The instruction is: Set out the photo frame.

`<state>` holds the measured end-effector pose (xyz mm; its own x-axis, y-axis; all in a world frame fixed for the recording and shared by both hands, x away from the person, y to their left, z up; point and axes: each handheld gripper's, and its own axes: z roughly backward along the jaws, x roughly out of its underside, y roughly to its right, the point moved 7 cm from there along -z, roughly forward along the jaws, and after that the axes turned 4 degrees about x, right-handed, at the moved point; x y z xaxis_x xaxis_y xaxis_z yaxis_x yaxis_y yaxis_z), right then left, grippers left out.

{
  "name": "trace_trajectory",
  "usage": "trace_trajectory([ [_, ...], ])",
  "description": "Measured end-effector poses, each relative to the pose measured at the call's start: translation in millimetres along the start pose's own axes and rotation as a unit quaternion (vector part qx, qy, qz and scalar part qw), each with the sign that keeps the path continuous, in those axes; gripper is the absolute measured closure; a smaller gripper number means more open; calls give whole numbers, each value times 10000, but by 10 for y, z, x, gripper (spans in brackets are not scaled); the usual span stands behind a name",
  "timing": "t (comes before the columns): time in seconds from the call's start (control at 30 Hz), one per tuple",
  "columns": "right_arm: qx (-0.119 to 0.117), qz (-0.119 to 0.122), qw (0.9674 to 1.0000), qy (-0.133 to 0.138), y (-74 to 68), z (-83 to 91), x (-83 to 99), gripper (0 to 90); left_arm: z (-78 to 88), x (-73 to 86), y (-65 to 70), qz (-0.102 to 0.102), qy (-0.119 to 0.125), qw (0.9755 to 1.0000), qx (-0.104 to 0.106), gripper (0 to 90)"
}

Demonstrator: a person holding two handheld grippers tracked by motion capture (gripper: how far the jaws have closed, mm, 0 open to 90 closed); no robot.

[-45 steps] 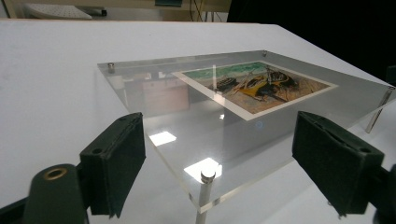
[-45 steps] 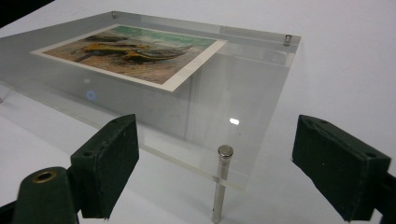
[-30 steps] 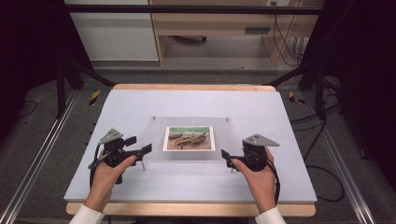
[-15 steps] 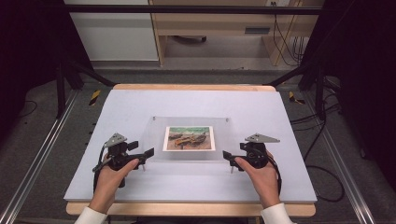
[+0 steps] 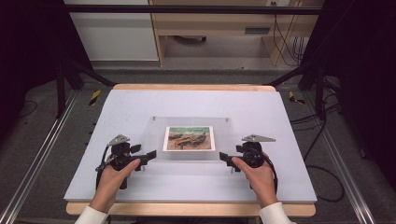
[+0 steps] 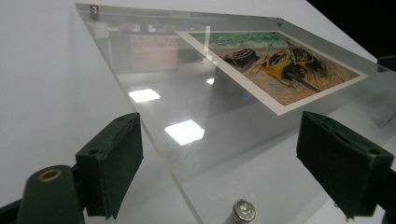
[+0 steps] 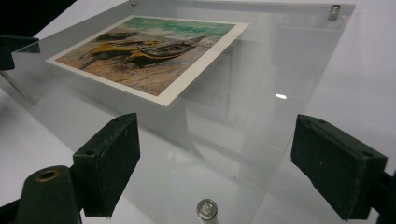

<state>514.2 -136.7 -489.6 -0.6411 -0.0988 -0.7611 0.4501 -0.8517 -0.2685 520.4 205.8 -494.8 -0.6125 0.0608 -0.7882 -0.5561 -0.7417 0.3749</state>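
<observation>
Left gripper (image 5: 148, 155): jaws standing wide apart, nothing pinched; in its own view the near left corner of the frame (image 6: 154, 116) is lying between the pads (image 6: 112, 168), with a metal standoff (image 6: 243, 212) just ahead.
Right gripper (image 5: 225, 158): jaws have just been closing a little from full spread, now released and wide; the frame's near right corner is sitting between them, pads (image 7: 108, 163) not pressing, a standoff (image 7: 206, 208) between.
Change: both hands have been sliding slightly back toward the near table edge since a second ago; frame unmoved.
Frame: clear acrylic, lying flat mid-table (image 5: 116, 186).
Print (image 5: 189, 138): boats picture, sandwiched at frame centre.
Reading: likely lining up on both near corners; no grip yet.
</observation>
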Motion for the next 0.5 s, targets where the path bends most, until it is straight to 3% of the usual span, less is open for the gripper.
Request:
trace_trajectory([
  [0.3,-147,-297,9995,8,22,-13,33,139,-2,31,-5,348,-46,9992,196,137],
  [0.37,-183,-358,9992,-40,19,-16,39,134,-12,38,9,377,-89,9988,286,137],
  [0.5,-230,-459,9986,-103,26,-25,41,130,-25,37,4,396,-75,9988,273,137],
])
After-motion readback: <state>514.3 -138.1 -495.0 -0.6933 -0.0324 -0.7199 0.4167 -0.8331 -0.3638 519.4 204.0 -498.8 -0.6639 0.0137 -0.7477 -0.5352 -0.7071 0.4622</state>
